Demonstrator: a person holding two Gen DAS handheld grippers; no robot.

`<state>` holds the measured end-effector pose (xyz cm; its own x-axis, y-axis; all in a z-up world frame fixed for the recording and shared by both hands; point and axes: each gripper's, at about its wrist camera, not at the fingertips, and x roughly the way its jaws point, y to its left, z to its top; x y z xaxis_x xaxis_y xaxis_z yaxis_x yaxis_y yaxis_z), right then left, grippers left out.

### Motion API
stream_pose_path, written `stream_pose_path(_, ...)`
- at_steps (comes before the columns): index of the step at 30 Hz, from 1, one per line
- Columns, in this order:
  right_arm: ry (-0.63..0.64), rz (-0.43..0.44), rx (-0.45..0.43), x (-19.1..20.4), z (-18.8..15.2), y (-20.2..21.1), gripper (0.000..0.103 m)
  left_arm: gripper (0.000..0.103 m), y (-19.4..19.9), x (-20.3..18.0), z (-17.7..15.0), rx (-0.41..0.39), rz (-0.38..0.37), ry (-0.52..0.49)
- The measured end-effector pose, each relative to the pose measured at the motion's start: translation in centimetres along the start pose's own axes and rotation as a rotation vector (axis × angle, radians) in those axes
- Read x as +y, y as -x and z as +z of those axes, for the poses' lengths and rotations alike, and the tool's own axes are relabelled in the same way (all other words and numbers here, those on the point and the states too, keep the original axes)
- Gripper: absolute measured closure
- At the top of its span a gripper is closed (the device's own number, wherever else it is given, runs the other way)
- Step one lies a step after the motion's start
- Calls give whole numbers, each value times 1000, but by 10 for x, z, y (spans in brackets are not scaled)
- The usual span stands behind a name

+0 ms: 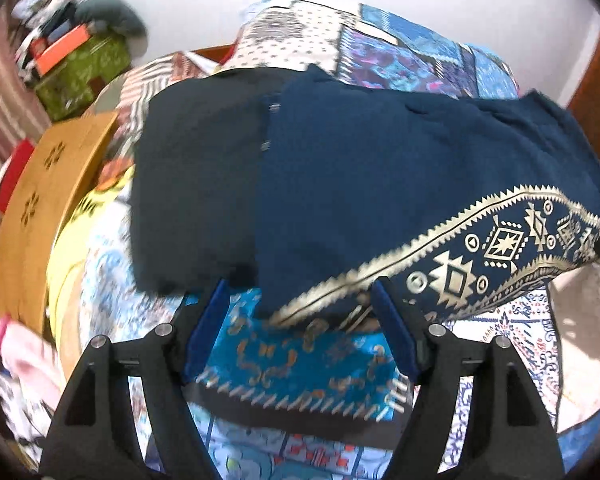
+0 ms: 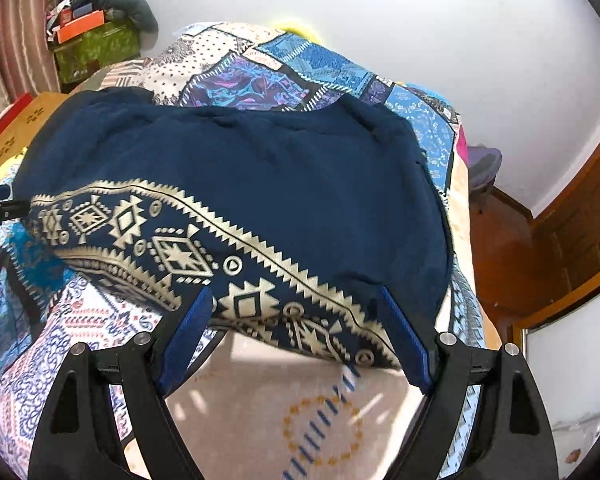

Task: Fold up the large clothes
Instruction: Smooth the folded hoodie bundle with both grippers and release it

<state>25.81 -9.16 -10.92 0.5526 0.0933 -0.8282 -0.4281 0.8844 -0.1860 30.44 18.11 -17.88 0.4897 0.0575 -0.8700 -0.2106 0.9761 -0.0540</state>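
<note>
Two hand-held grippers, left and right, both wide apart, empty, over one navy garment.

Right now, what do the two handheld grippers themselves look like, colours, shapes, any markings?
Both look alike. The left gripper and the right gripper each have two matte black fingers shaped like triangular frames with cut-out openings, silver round pins at the pivots, and long royal-blue pads lining the inner faces. No cables, sleeves or readable markings show in either wrist view.

Matt navy cloth garment with shiny gold print lies on a patchwork cotton quilt.
</note>
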Motion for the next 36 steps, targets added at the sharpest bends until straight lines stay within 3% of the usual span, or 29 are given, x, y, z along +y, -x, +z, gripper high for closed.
stream_pose_path(6, 2, -2, -51, 5, 1, 25, 21, 30, 37, 28, -20, -98, -92, 118)
stream_pose_path(11, 5, 16, -98, 13, 5, 41, 21, 28, 44, 40, -35, -122, -152, 222)
stream_pose_path(21, 8, 51, -109, 22, 7, 37, 21, 27, -29, 38, -49, 40, -448, 461)
stream_pose_path(29, 0, 39, -49, 15, 7, 11, 21, 27, -62, 37, -36, -14, -624, 609)
stream_pose_path(34, -39, 45, -15, 8, 7, 0, 21, 27, -89, 39, -27, 22, -683, 724)
stream_pose_path(35, -50, 49, -5, 6, 7, -2, 21, 39, -90, 39, -26, 22, -710, 731)
stream_pose_path(36, -57, 54, 0, 5, 7, -3, 21, 42, -88, 37, -24, 20, -732, 728)
